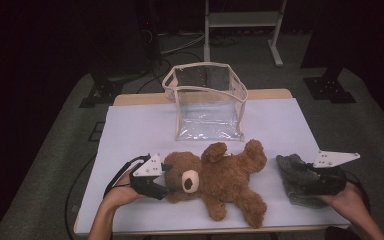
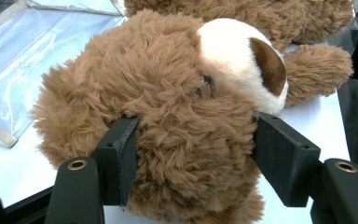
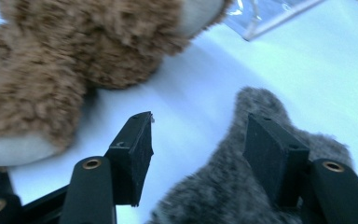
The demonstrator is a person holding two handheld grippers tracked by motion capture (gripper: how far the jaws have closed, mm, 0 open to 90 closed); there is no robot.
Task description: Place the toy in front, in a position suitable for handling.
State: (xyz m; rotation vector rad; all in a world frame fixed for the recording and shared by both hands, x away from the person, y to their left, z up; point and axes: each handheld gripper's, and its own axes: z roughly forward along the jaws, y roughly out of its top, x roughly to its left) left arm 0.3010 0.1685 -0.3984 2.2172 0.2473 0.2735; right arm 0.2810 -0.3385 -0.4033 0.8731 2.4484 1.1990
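Jaws of the left gripper (image 2: 191,154) pinch the head of the fluffy brown teddy bear (image 1: 220,177), which lies on its back on the white table (image 1: 130,130). Right gripper (image 3: 198,154) jaws are spread over a fuzzy grey soft toy (image 3: 242,186).

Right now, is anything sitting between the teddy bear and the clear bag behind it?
Nothing visible does. The teddy bear lies just in front of the clear bag, with bare white table cover between them. The left gripper has its jaws around the bear's head; the grey plush lies off to the right, by the right gripper.
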